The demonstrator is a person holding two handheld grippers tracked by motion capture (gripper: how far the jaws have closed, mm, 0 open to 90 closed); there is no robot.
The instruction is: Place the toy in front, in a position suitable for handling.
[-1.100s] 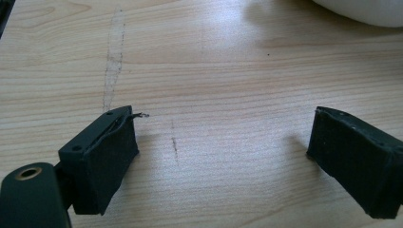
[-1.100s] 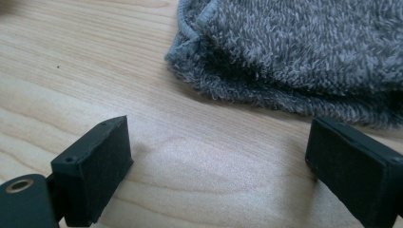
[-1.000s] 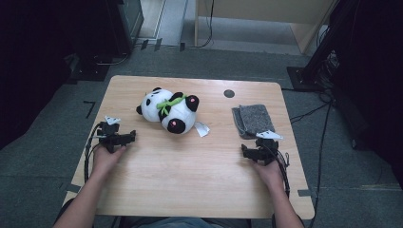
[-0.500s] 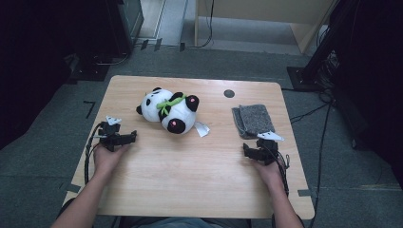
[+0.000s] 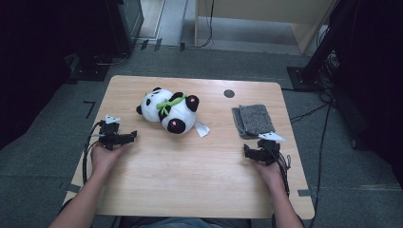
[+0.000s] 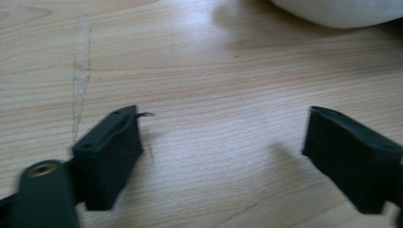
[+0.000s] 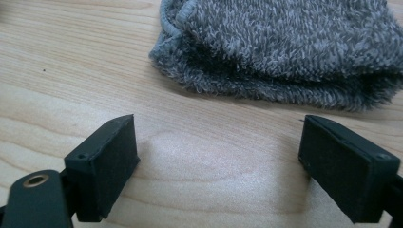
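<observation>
A black-and-white panda plush [image 5: 168, 111] with a green scarf lies on its side at the back middle of the wooden table [image 5: 199, 190]. A folded grey fuzzy cloth [image 5: 252, 121] lies at the right. My left gripper [image 5: 132, 137] rests on the table left of the panda and points toward it. It is open, its jaws have just been closing a little, and nothing is between them [image 6: 223, 142]. A white edge of the plush [image 6: 342, 9] lies ahead. My right gripper [image 5: 251, 149] rests just in front of the cloth [image 7: 294, 47], open and empty [image 7: 218, 152].
A white tag [image 5: 202, 129] sticks out from the panda toward the table's middle. A dark round spot [image 5: 229, 93] marks the table's back edge. Cables [image 5: 88, 152] trail from both grippers. Dark stands and cables sit on the grey floor around the table.
</observation>
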